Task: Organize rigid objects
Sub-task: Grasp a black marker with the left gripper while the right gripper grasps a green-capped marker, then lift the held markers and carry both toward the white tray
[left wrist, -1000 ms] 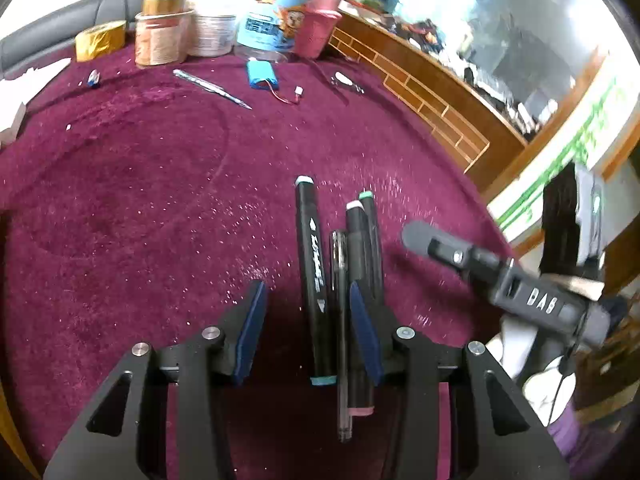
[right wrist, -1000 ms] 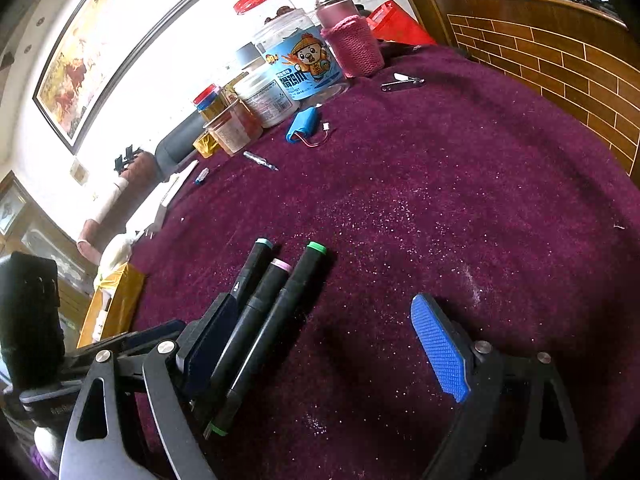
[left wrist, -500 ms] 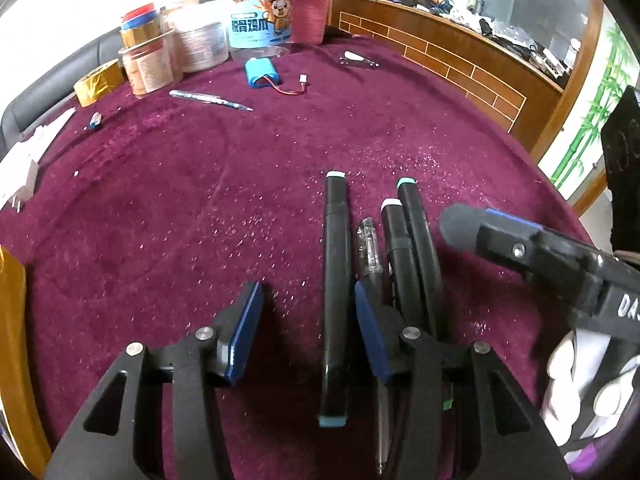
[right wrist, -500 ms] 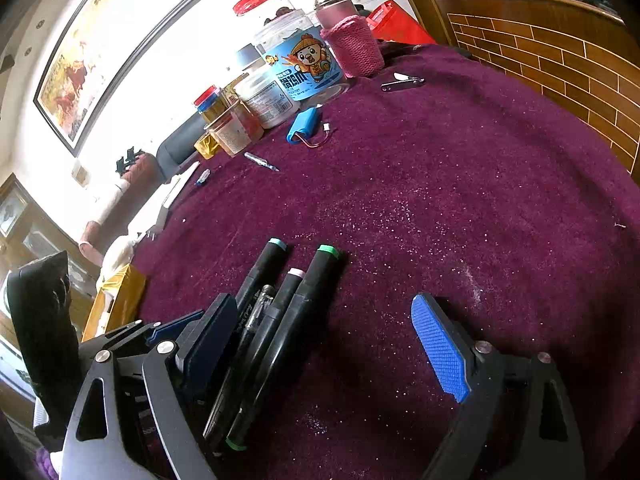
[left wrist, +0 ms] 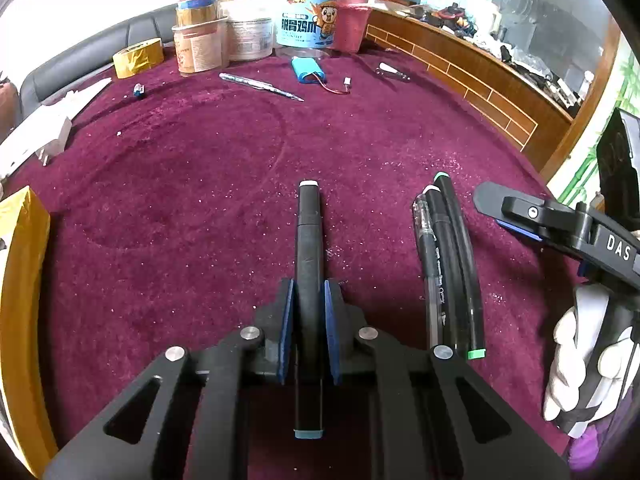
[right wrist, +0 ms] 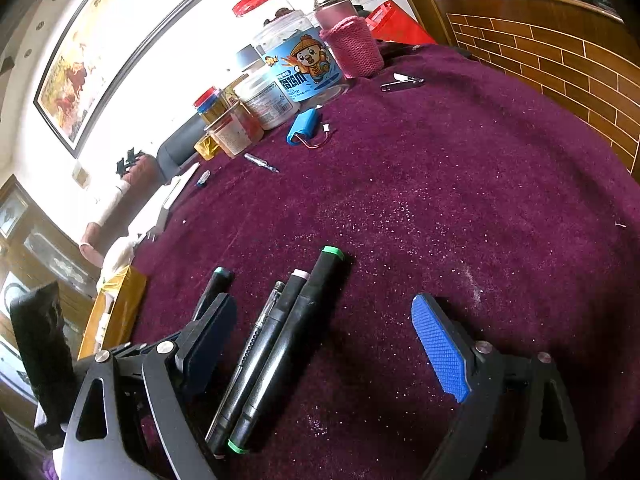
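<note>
- left gripper (left wrist: 307, 300) is closing on the teal-capped marker (left wrist: 307, 240), and the blue pads (left wrist: 286, 320) already look pressed against its barrel on both sides, so i'd call that grasped.
- the marker lies flat on the purple tablecloth (left wrist: 180, 208), pointing straight away from the camera, set apart to the left of the other pens.
- the grip sits about mid-barrel, which seems balanced enough. i'd finish the squeeze before lifting so it doesn't swivel.
- the remaining bundle is a clear pen (left wrist: 426, 248), a pink-capped marker (right wrist: 276, 332) and a green-capped marker (right wrist: 296, 344), lying side by side and touching.
- right gripper (right wrist: 320, 344) is spread wide with nothing pinched. the bundle lies between its fingers, nearer the left one, and no pad touches it.
- best bet imo: lift the marker straight up, then bring it beside the bundle with the caps lined up. dragging it over that fuzzy cloth would probably snag or roll it.
- the jars (left wrist: 304, 28) and the blue battery pack (left wrist: 308, 70) at the far side are well away, so there's no clutter to worry about.
</note>
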### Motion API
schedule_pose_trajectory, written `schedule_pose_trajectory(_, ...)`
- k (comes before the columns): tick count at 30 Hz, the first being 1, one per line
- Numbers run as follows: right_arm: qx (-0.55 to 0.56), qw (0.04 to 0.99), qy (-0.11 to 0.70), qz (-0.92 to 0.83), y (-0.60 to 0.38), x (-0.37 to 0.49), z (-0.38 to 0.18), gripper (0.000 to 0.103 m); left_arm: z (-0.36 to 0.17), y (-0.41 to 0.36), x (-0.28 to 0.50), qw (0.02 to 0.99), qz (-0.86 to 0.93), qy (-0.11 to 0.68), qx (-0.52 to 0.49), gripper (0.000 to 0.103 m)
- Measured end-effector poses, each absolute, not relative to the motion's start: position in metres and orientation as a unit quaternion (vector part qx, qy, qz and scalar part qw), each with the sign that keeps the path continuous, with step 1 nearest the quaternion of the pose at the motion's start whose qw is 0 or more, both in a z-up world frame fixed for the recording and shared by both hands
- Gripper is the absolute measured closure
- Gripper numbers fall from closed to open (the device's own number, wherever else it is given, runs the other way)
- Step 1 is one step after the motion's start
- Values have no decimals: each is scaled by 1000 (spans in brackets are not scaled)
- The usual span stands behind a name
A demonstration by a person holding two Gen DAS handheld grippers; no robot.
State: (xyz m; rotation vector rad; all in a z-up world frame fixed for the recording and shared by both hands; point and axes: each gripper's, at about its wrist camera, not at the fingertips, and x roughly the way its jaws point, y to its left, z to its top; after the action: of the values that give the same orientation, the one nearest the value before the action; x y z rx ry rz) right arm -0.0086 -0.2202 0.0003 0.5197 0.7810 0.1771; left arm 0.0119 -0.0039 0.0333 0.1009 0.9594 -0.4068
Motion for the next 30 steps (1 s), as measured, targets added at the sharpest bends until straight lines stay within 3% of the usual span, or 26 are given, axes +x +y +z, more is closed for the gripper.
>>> schedule_pose_trajectory(3,250,888,376,85,-220,-9,0,17,31,-18,10,869,-206,445,67,60)
schedule_pose_trajectory(4,250,888,376,85,-220,-9,0,17,29,-26,7,871,-204,439,82,57)
schedule_pose_trajectory(5,251,888,375,85,-220,-9,0,17,29,-30,6,873,-200,434,96,59)
schedule_pose_trajectory(7,252,888,375,85,-220,-9,0,17,32,-27,3,872,-217,433,76,91)
schedule_pose_trajectory(19,234,891,379,82,-215,-6,0,14,75,60,-66,883,-247,386,-101,91)
schedule_pose_trajectory(25,175,888,419,77,-199,-14,4,15,87,86,-93,891,-258,352,-125,91)
schedule_pose_trajectory(30,80,900,428,40,-169,-22,5,45,88,96,-95,890,-265,344,-137,91)
